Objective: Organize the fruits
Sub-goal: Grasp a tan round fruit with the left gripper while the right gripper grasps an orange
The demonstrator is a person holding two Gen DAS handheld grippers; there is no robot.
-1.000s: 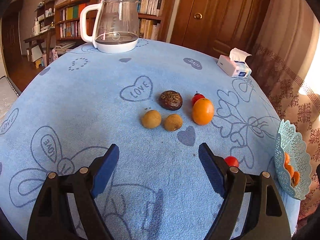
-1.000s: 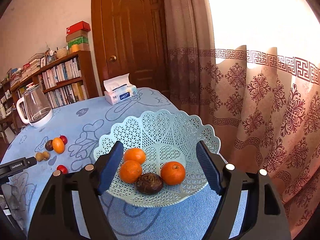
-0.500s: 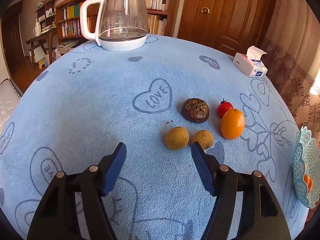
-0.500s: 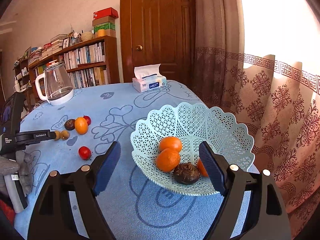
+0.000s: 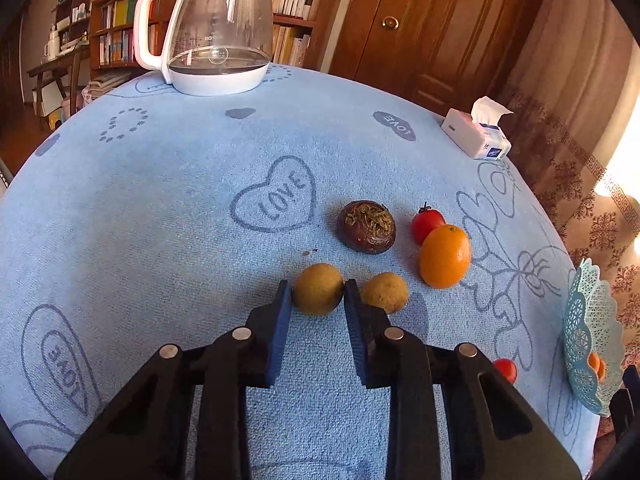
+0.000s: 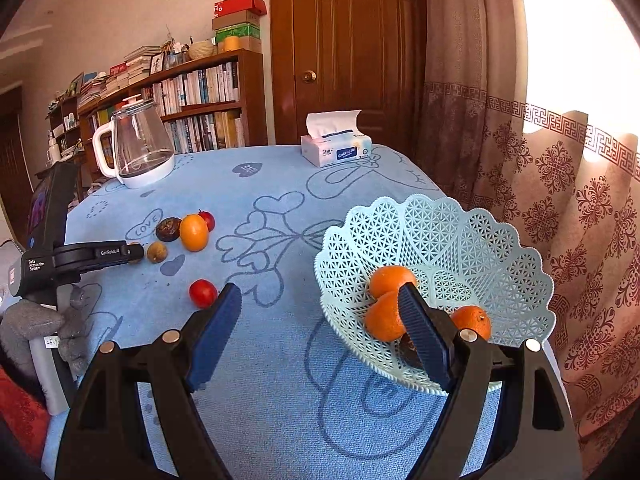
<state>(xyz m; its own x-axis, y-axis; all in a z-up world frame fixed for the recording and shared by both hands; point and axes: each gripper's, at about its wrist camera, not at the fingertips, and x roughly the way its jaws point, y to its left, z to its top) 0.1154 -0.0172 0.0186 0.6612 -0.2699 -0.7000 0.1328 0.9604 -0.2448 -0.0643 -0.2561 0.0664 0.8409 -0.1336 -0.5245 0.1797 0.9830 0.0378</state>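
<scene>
Left gripper jaws have just been closing and now clamp a small yellow-brown fruit sitting on the blue-cloth desk, pads pressing both its sides. Second yellow-brown fruit lies just outside the right-hand jaw, touching or nearly touching it. Beyond the jaws: dark wrinkled fruit, cherry tomato and orange, the last two touching. Right gripper jaws stand wide apart, nothing between them but bare cloth; another cherry tomato sits just outside its left-hand jaw, the lattice basket holding oranges beside and behind its right-hand jaw. Kettle and tissue box far beyond.
</scene>
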